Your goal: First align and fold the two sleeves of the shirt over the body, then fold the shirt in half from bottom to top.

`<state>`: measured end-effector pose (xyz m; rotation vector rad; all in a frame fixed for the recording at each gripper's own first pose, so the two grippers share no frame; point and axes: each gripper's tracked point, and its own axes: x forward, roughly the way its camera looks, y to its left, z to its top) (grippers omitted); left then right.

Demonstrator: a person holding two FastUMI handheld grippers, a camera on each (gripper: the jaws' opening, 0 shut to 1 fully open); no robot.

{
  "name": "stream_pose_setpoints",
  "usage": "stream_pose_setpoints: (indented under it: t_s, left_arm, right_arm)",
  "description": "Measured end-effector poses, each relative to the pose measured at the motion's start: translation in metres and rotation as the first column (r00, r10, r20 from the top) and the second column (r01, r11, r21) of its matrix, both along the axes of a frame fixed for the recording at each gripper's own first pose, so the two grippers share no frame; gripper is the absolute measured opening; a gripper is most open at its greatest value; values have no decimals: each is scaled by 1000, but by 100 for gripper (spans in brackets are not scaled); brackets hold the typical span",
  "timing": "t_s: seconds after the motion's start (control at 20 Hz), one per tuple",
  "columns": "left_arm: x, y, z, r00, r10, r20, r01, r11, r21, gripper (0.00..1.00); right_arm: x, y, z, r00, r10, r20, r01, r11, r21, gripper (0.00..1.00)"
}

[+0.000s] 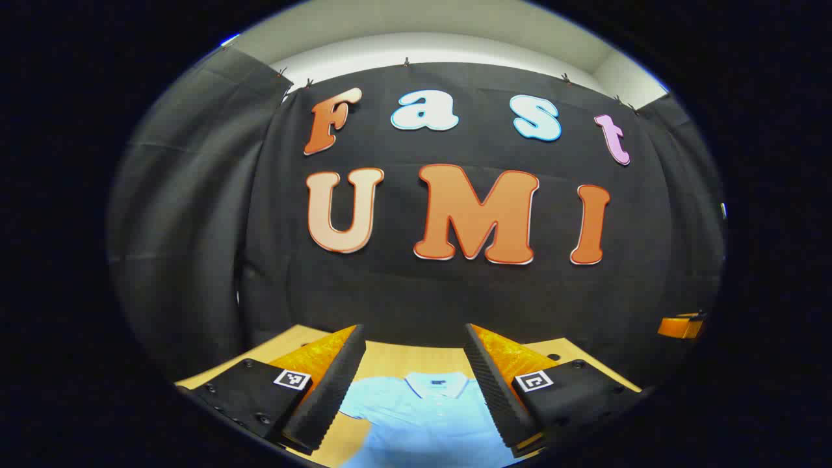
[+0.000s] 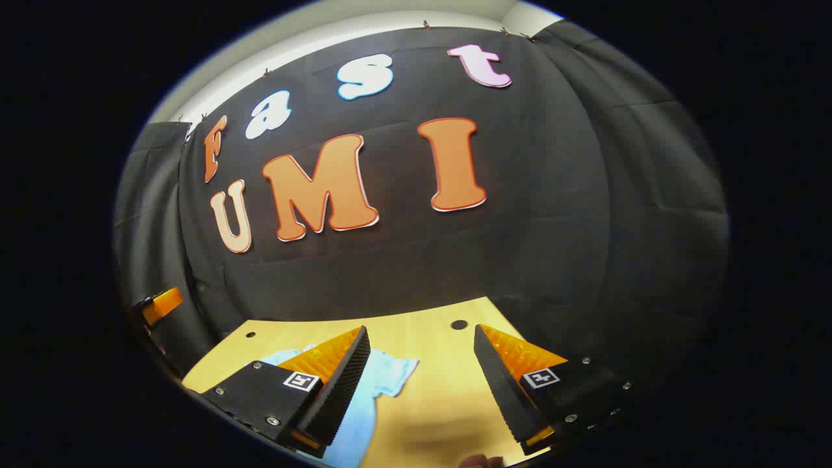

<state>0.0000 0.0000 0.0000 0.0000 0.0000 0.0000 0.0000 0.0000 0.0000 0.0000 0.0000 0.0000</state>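
Observation:
A light blue polo shirt [image 1: 422, 416] lies flat on the wooden table [image 1: 403, 357], collar toward the far wall. In the left gripper view my left gripper [image 1: 413, 338] hangs above it, open, with the collar showing between its fingers. In the right gripper view one short sleeve [image 2: 390, 374] of the shirt spreads out on the table [image 2: 429, 383]. My right gripper [image 2: 421, 338] is open above the bare wood just right of that sleeve. Neither gripper touches the cloth.
The table ends at the black cloth wall a short way behind the shirt. Small round holes [image 2: 459, 324] dot the tabletop. The other gripper shows as an orange tip at the right edge [image 1: 679, 325] of the left gripper view and at the left edge [image 2: 159, 304] of the right gripper view.

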Motion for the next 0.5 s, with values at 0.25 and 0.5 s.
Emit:
stream_pose_setpoints:
  t_s: [0.25,0.5]
  left_arm:
    - [57,72,-16,995,-65,-73,56,991,-119,99]
    - [101,117,-7,998,-27,-55,24,999,-46,99]
  right_arm:
    - [27,78,-6,999,-51,4,50,998,37,99]
    - [35,105,-1,998,-63,5,64,997,-49,98]
